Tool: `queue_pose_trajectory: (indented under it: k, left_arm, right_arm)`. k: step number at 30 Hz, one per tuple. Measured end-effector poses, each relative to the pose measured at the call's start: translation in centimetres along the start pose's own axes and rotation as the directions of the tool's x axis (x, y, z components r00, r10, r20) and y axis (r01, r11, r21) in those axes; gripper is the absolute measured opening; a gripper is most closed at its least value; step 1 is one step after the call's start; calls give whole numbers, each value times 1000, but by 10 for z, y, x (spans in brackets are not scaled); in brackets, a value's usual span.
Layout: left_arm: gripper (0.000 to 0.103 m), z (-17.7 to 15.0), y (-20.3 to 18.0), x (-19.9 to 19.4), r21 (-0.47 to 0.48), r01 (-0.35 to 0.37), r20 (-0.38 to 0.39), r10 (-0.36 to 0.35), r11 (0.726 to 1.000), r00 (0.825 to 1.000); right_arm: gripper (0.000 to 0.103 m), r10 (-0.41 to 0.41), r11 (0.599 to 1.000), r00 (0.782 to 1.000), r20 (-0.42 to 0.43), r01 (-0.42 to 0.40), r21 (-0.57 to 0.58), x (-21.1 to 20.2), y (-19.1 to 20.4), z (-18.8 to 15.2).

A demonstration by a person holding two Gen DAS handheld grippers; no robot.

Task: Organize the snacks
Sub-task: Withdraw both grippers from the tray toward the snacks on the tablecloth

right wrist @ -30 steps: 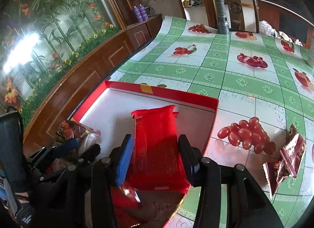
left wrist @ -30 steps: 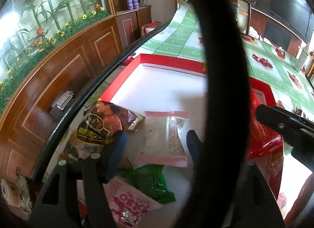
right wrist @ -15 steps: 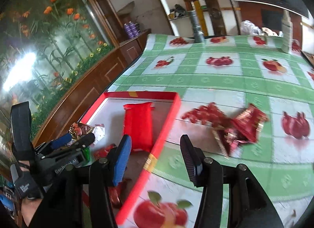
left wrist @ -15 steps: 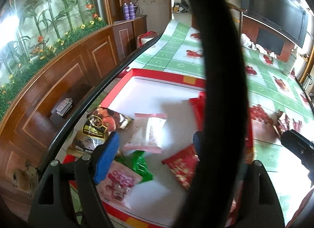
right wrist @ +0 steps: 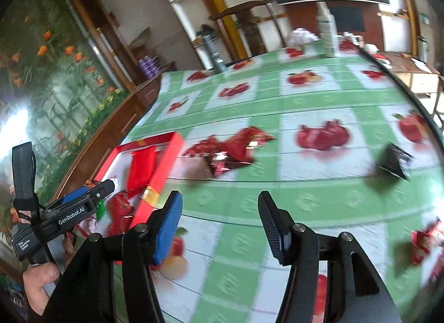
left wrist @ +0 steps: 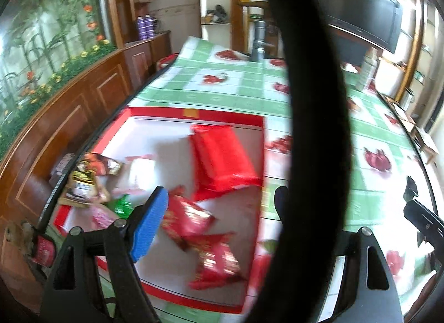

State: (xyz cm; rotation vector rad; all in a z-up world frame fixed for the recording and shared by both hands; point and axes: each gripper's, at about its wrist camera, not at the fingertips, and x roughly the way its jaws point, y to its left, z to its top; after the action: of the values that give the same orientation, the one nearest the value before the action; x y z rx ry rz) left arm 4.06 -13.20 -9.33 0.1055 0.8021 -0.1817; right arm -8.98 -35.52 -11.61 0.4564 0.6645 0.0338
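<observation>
A shallow red box [left wrist: 222,113] with a white floor lies on the table and holds several snack packets, among them a big red packet [left wrist: 222,153] and small red ones [left wrist: 191,218]. My left gripper [left wrist: 219,209] is open and empty above the box's near part; a black strap hides part of it. My right gripper [right wrist: 219,217] is open and empty over the tablecloth, right of the box [right wrist: 163,167]. Red foil packets [right wrist: 236,150], a black packet [right wrist: 392,162] and another red packet [right wrist: 427,237] lie loose on the cloth.
The table carries a green checked fruit-print cloth [right wrist: 305,192]. A wooden cabinet [left wrist: 83,106] runs along its left side. A grey flask [right wrist: 215,56] and a white bottle [right wrist: 328,31] stand at the far end. The table edge curves away at the right.
Both grippers have pulled back and up and swung right. The right gripper let go of the big red packet, which now lies in the box. More of the table shows.
</observation>
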Motion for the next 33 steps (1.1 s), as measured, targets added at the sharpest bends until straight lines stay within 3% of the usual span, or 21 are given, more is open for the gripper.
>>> queue_pose_trajectory:
  k: [12, 23, 33]
  left_arm:
    - [80, -8, -61, -19, 112, 84, 11, -86, 990, 996]
    - [82, -16, -86, -30, 147, 131, 5, -133, 981, 991]
    - [82, -23, -113, -31, 191, 188, -5, -190, 963, 982]
  right_arm:
    - [59, -103, 991, 993, 58, 97, 96, -49, -61, -19]
    - [67, -159, 981, 984, 75, 149, 127, -76, -83, -39]
    - [73, -223, 967, 967, 121, 204, 154, -99, -90, -37]
